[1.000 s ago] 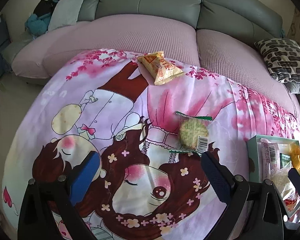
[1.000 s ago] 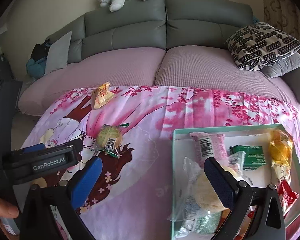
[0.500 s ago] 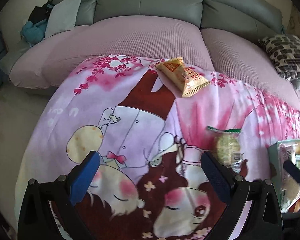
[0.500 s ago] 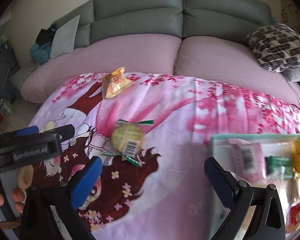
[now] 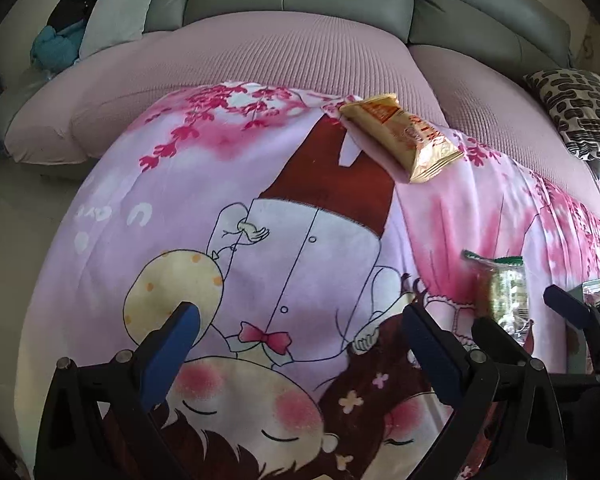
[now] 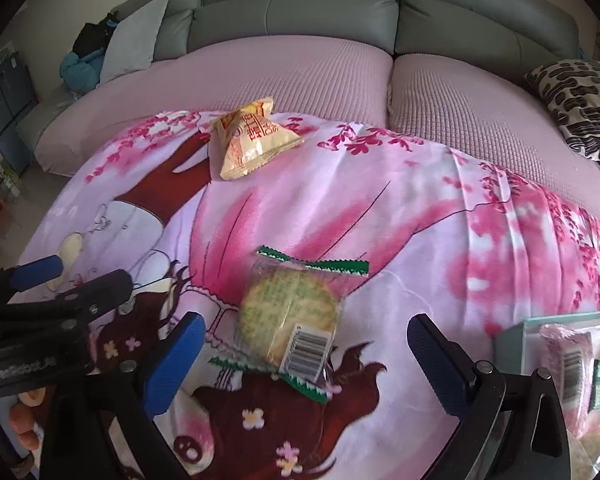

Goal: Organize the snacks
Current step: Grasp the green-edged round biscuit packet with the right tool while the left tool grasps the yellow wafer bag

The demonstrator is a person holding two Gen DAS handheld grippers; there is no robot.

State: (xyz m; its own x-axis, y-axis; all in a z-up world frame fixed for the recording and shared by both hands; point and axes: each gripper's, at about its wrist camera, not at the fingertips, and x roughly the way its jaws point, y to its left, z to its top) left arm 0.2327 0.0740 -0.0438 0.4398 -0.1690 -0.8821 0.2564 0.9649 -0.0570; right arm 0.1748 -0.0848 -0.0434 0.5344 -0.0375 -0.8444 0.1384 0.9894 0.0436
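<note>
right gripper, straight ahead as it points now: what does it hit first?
Most likely the round green cookie pack, lying on the pink blanket between the open right gripper fingers. Depth is unclear; it might meet blanket first.

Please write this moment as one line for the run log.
left gripper: open, empty | right gripper: open, over round green cookie packet | yellow snack bag: loose on blanket | box: holds snacks

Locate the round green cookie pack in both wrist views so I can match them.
Left wrist: round green cookie pack, far right, mid-height, blurred, just beyond the right gripper.
Right wrist: cookie pack, low centre, between the open right gripper's fingers, not gripped.
Shared landmark: yellow snack bag at the pink blanket's far edge, by the sofa.
</note>
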